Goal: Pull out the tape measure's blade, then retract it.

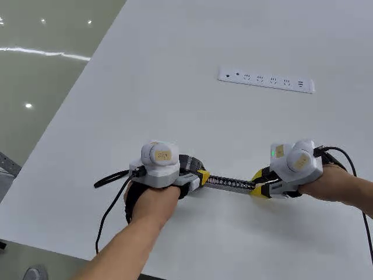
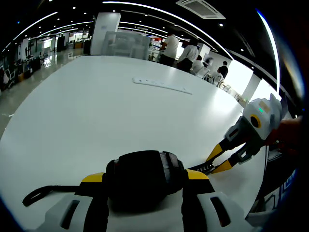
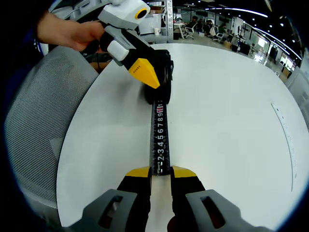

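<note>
A black tape measure case [image 1: 189, 166] [image 2: 144, 176] [image 3: 161, 72] rests on the white table [image 1: 192, 111], and my left gripper [image 1: 195, 178] [image 2: 145, 181] is shut on it. A short length of the black blade [image 1: 229, 184] [image 3: 160, 137] with white numerals is drawn out to the right. My right gripper [image 1: 256, 185] [image 3: 160, 171] is shut on the blade's end. In the left gripper view the right gripper [image 2: 218, 162] comes in from the right, holding the blade tip. In the right gripper view the left gripper [image 3: 140, 67] clamps the case at the top.
A white power strip [image 1: 266, 80] [image 2: 161, 85] lies further back on the table. A black strap [image 1: 111, 178] [image 2: 46, 193] trails left of the case. A grey mesh chair [image 3: 38, 130] stands past the table edge. People are at the far end of the room [image 2: 183, 50].
</note>
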Demonstrator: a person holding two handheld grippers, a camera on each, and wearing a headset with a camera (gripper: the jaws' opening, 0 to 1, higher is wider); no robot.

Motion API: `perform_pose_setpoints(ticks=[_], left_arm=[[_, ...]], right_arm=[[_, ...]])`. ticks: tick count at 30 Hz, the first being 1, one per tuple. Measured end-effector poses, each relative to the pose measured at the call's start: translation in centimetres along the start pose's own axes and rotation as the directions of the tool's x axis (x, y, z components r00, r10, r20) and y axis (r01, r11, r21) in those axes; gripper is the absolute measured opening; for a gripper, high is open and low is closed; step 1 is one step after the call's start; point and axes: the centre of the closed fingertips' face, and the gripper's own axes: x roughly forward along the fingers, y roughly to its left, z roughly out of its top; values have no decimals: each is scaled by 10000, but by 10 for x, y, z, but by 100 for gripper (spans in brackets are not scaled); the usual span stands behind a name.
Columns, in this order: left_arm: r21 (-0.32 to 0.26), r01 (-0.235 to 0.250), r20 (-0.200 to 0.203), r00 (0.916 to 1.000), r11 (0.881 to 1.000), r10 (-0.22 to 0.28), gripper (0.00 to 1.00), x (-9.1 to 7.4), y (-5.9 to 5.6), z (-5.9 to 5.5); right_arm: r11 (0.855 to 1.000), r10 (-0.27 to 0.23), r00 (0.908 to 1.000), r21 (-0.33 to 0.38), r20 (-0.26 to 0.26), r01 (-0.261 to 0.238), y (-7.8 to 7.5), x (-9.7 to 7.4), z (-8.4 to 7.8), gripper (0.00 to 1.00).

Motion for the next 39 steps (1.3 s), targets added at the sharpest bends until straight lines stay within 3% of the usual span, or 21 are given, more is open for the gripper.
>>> perform_pose_setpoints(ticks=[39], left_arm=[[43,67,74,9999,10000,-68,57,-2,0,0]], right_arm=[[9999,70,9990,-87,441,-66,1,22,32,12]])
